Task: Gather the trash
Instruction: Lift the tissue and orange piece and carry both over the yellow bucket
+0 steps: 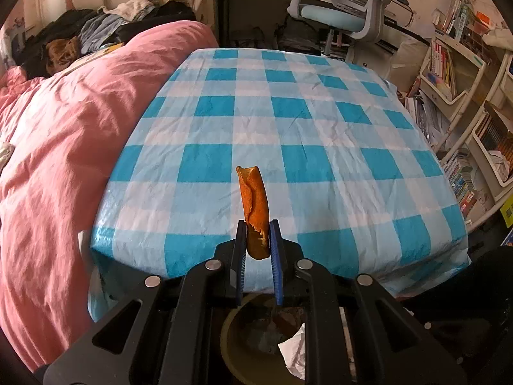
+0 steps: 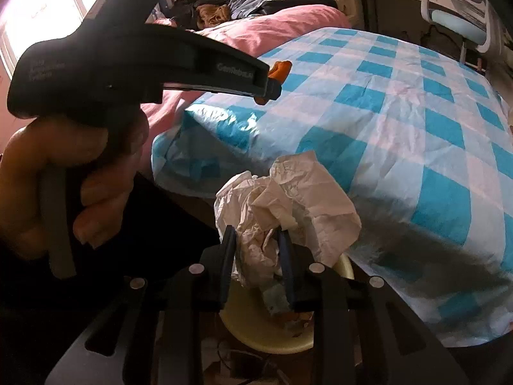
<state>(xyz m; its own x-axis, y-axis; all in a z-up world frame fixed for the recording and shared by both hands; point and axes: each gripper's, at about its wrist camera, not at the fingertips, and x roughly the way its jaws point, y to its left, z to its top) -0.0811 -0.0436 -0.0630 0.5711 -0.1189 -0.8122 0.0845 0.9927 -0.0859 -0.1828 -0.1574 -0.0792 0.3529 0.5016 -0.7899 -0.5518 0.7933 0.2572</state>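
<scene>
My left gripper [image 1: 257, 240] is shut on a strip of orange peel [image 1: 254, 203], held upright over the front edge of the blue-checked table [image 1: 288, 128]; the peel's tip also shows past that gripper in the right wrist view [image 2: 279, 69]. My right gripper [image 2: 256, 243] is shut on a crumpled white tissue [image 2: 288, 205], held just above a pale yellow waste bin [image 2: 256, 337]. In the left wrist view the bin [image 1: 229, 343] sits below the gripper with a white tissue [image 1: 295, 353] and other scraps inside.
A pink duvet [image 1: 57, 147] lies on the bed left of the table, with piled clothes [image 1: 96, 32] behind. A blue-grey office chair [image 1: 340, 9] stands at the far end. Bookshelves [image 1: 465, 102] line the right side.
</scene>
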